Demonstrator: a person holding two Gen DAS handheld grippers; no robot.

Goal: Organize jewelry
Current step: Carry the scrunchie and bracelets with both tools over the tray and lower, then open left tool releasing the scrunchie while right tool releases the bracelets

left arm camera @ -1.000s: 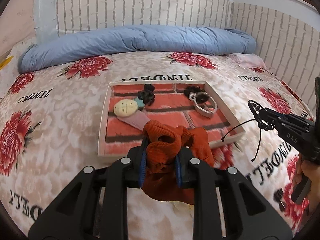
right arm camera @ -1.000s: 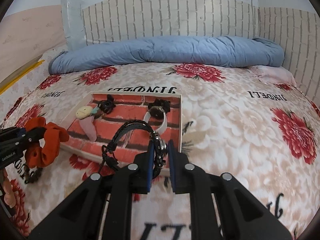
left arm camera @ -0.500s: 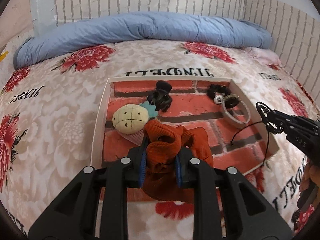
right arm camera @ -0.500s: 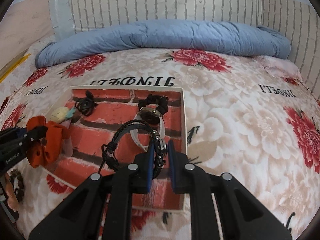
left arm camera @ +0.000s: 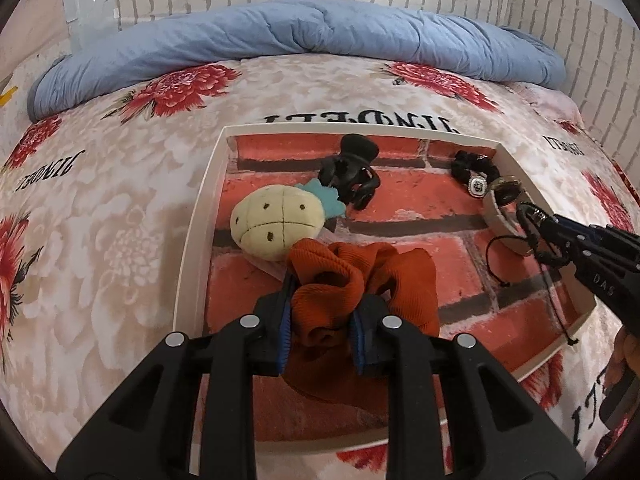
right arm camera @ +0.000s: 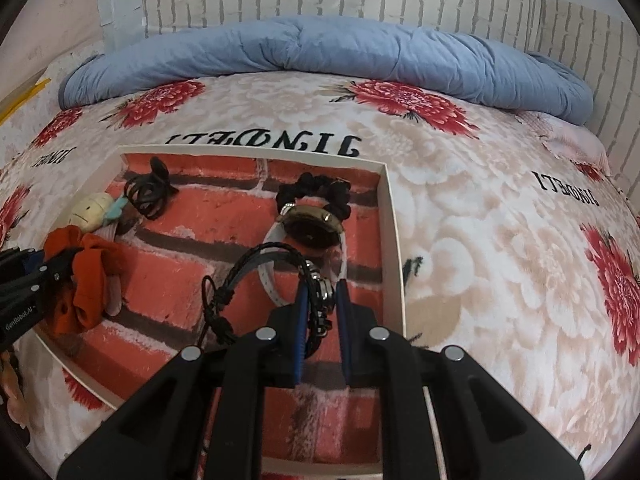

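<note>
A white-rimmed tray (left arm camera: 200, 216) with a red brick-pattern floor lies on the bed. My left gripper (left arm camera: 324, 300) is shut on an orange scrunchie (left arm camera: 360, 272) and holds it over the tray's near left part; it also shows in the right wrist view (right arm camera: 86, 276). My right gripper (right arm camera: 322, 300) is shut on a black braided bracelet (right arm camera: 256, 264) over the tray's right part, near a white-strapped watch (right arm camera: 312, 224). In the left wrist view the right gripper (left arm camera: 536, 220) comes in from the right with the bracelet (left arm camera: 532, 240) hanging from it.
In the tray lie a pineapple plush clip (left arm camera: 276, 224), a black claw clip (left arm camera: 352, 176) and a black scrunchie (right arm camera: 316, 192). The tray rim (right arm camera: 394, 248) sits on a floral bedspread (right arm camera: 500, 240). A blue duvet (right arm camera: 320, 52) lies along the brick-pattern wall.
Both grippers have moved forward from beside the tray to over it, carrying the scrunchie and the bracelet. Both have dropped closer to the tray floor.
</note>
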